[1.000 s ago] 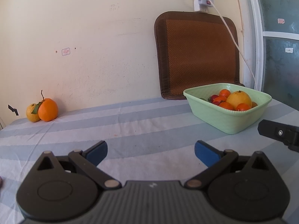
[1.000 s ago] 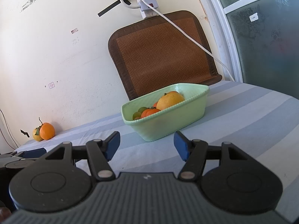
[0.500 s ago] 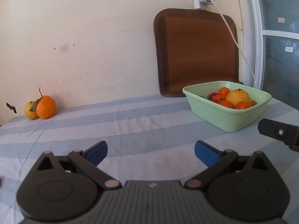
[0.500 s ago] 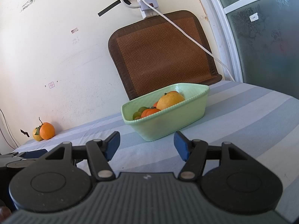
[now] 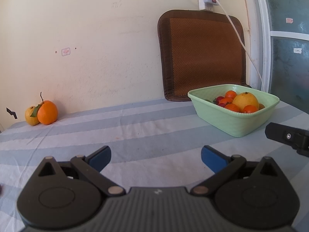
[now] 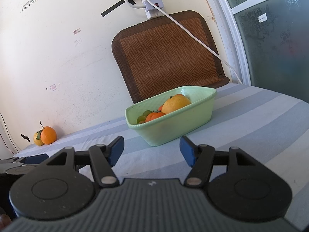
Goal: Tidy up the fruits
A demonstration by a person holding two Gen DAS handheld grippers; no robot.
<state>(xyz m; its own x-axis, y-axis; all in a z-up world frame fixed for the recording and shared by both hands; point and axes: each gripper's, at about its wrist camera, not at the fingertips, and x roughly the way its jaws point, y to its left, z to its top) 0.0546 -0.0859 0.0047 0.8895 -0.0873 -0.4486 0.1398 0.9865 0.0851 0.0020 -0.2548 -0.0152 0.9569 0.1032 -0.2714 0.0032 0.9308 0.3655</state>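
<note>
Straight ahead in the left wrist view, the left gripper (image 5: pixel 155 157) stands apart and empty; a firm, smooth orange (image 5: pixel 47 112) touches a yellow fruit (image 5: pixel 31 115) by the wall. In the right wrist view, the right gripper (image 6: pixel 151 150) gapes empty before the green fruit basin (image 6: pixel 190 124). The orange would probably best be grasped across its middle.

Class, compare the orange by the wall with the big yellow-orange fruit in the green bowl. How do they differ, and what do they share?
The orange is deep orange; the big fruit is paler, yellower. The orange sits on the striped cloth against a small yellow fruit; the big fruit lies in the green bowl among small red-orange fruits. The orange keeps a stem and leaf. Both are round.
</note>
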